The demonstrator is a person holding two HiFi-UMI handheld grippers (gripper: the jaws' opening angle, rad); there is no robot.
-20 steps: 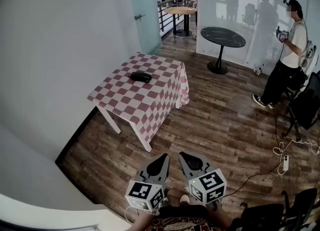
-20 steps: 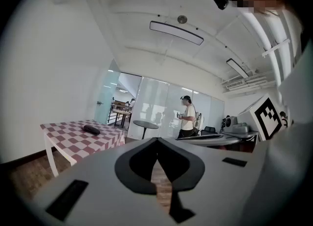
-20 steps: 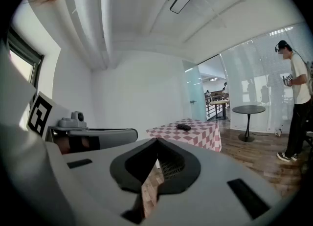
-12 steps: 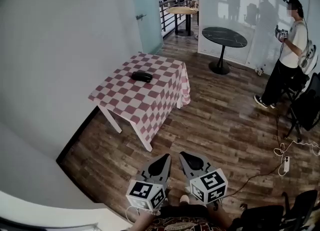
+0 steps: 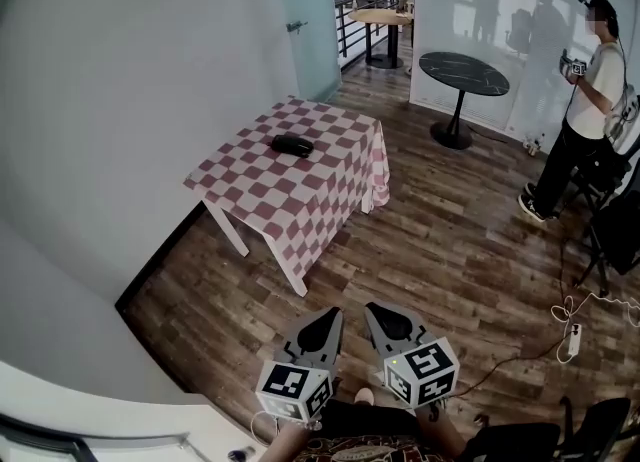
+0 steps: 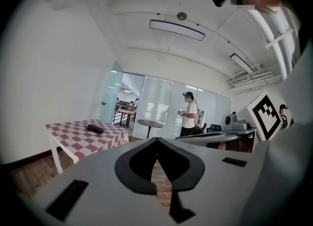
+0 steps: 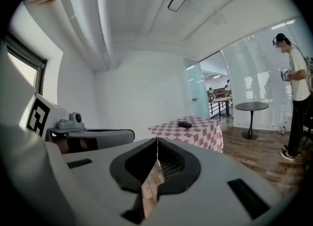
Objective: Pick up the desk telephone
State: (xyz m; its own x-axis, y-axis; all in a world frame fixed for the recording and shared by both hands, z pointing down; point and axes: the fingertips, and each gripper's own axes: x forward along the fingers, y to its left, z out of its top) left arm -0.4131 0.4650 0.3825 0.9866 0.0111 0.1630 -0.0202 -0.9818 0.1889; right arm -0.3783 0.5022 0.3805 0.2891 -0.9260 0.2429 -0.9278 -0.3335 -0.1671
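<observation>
A wooden floor (image 5: pixel 430 240) runs through a bright room, with a white wall (image 5: pixel 130 80) on the left and frosted glass panels at the back.

The left gripper (image 5: pixel 329 313) has its jaws pressed together with nothing between them; its own view shows only a thin seam and floor behind it. The right gripper (image 5: pixel 371 309) is the same, with its jaws closed tip to tip and empty. The two grippers sit side by side, close to the person's body at the bottom of the head view. Both point roughly level across the floor toward the table (image 5: pixel 214 220).

That table stands against the wall, well apart from both grippers, and is covered by a red-and-white checked cloth (image 5: pixel 270 200). On the cloth, toward the far side, lies a small dark, low object that appears to be the telephone (image 5: pixel 291 145). It is too small in every view to make out a handset or cord.

Beyond the table stands a black round table (image 5: pixel 463 72) on a single leg. At the far right a person (image 5: pixel 590 100) in a white shirt stands holding something at chest height. A power strip (image 5: pixel 574 342) with trailing cables lies on the floor at the right.
</observation>
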